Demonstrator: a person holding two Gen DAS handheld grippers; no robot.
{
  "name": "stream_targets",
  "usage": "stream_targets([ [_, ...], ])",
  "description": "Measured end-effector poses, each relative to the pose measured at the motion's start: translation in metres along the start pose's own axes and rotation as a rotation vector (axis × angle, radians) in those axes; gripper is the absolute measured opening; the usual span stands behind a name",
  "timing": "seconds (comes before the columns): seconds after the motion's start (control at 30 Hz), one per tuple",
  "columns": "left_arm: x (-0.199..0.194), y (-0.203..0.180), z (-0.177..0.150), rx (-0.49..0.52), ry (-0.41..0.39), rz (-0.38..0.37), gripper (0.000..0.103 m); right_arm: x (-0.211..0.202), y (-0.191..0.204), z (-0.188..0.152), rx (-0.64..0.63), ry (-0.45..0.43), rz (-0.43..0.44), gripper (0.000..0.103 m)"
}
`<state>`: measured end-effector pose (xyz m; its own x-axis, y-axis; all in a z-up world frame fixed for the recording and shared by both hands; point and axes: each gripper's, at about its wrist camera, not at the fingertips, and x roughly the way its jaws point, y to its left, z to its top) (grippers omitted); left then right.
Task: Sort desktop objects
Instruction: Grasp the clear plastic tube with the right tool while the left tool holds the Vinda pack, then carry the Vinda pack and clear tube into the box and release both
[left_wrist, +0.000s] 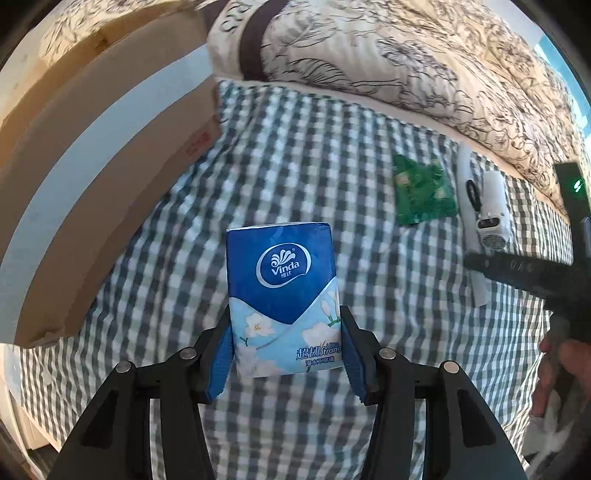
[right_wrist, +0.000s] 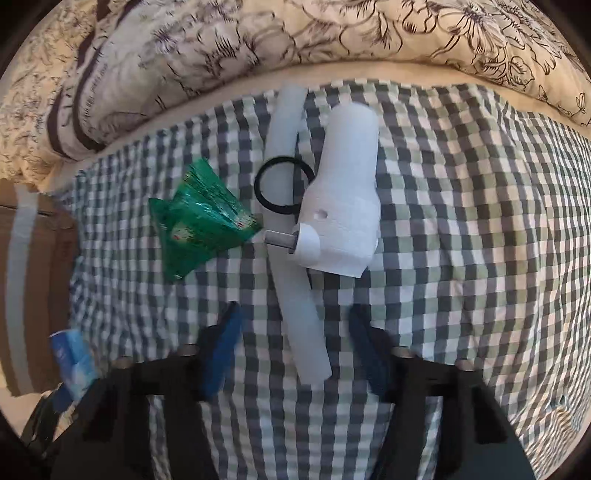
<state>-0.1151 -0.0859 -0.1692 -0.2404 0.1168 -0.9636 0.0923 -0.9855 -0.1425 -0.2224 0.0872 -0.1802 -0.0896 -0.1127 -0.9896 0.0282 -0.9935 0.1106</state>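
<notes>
Looking down the left gripper (left_wrist: 286, 347), its blue pads are clamped on both sides of a blue Vinda tissue pack (left_wrist: 282, 291), held above a checked cloth (left_wrist: 295, 166). A cardboard box (left_wrist: 122, 177) sits at the cloth's left edge, a floral quilt (left_wrist: 406, 55) behind. Further right lie a green packet (left_wrist: 423, 190) and a white device (left_wrist: 489, 218), with the other gripper's dark body and a person's hand (left_wrist: 561, 373) beyond. From the right gripper (right_wrist: 291, 347), blurred, the jaws stand apart, straddling the near end of a pale flat strip (right_wrist: 295, 288) without pressing it. A black hair band (right_wrist: 282, 184) rests on that strip, touching the white device (right_wrist: 343, 206); the green packet (right_wrist: 199, 221) lies left. Dragging the strip could likely flick the band away or nudge the device; the soft pack could slip.
</notes>
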Motion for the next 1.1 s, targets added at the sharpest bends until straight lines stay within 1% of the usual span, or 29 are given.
stream_targets([
  [0.03,-0.001,0.003,0.0,-0.002,0.001,0.001,0.053,0.006,0.002,-0.002,-0.013,0.016,-0.011,0.02],
  [0.07,-0.003,0.007,-0.001,-0.005,0.002,0.003,0.053,0.008,0.003,-0.004,-0.021,0.019,-0.015,0.016],
  [0.2,-0.013,0.016,-0.001,-0.014,-0.016,0.007,0.053,-0.012,0.004,-0.018,-0.03,-0.013,0.018,0.015],
  [0.37,-0.031,0.02,0.0,-0.013,-0.045,0.002,0.053,-0.056,0.005,-0.05,-0.027,-0.04,0.084,0.015],
  [0.43,-0.043,0.021,-0.001,-0.002,-0.064,-0.002,0.053,-0.074,0.005,-0.066,-0.023,-0.048,0.114,0.015],
  [0.53,-0.064,0.022,-0.001,0.015,-0.097,-0.009,0.053,-0.099,0.004,-0.088,0.013,-0.042,0.181,0.015],
  [0.67,-0.098,0.03,-0.001,0.024,-0.143,-0.011,0.053,-0.129,0.013,-0.111,0.0,-0.056,0.211,0.015],
  [0.87,-0.144,0.058,-0.004,0.062,-0.199,-0.005,0.053,-0.166,0.046,-0.132,-0.04,-0.1,0.229,0.015],
  [1.0,-0.167,0.092,-0.002,0.08,-0.226,-0.011,0.053,-0.194,0.082,-0.136,-0.055,-0.161,0.243,0.015],
  [1.1,-0.182,0.12,0.004,0.09,-0.247,-0.015,0.053,-0.216,0.118,-0.137,-0.072,-0.209,0.261,0.015],
])
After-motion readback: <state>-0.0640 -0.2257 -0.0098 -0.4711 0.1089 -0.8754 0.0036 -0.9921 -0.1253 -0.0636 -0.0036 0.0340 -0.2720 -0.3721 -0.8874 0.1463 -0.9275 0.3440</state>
